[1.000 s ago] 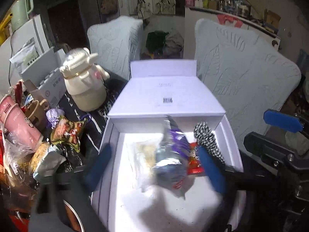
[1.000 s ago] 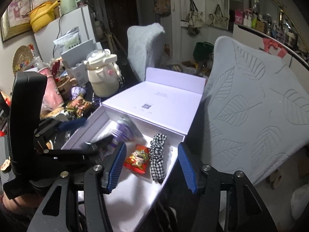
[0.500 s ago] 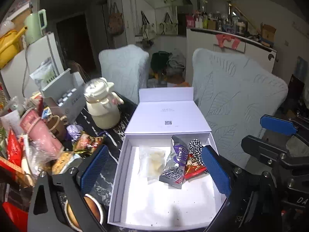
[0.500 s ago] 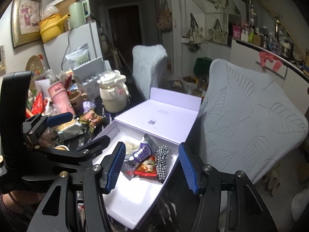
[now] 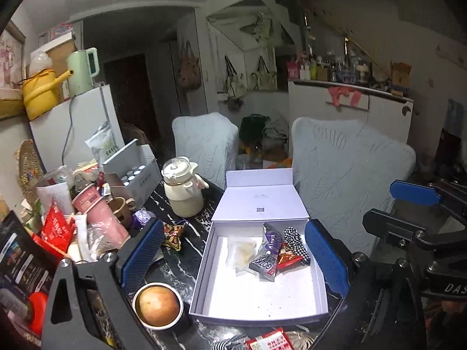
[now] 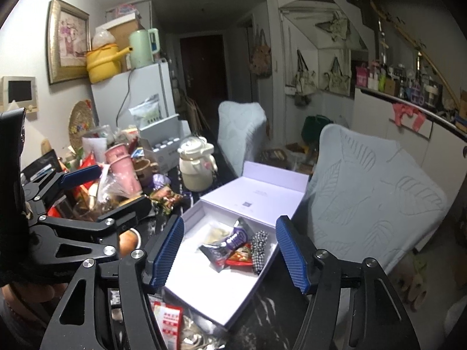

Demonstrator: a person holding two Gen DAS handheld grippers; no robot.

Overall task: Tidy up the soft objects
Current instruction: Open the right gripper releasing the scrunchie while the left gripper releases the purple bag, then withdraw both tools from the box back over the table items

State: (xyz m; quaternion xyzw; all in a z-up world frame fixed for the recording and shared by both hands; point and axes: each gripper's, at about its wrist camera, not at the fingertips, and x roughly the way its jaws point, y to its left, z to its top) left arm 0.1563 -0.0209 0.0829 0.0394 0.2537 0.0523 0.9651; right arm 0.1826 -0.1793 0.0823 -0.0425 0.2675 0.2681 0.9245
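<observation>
With both the left gripper (image 5: 233,253) spread and empty and the right gripper (image 6: 229,255) empty and opening, the snack packets (image 5: 270,255) and checked scrunchie (image 5: 296,243) lay in the white box (image 5: 256,315), so fetching the red packet (image 6: 169,323) from the worktop (image 5: 186,250) seemingly came next.

The silver snack packet (image 5: 267,258) in the white box (image 5: 201,265) shows the letters "GOZ". "DAS" stands on the black gripper body (image 5: 451,287) at right. Other labels are too small to read.
</observation>
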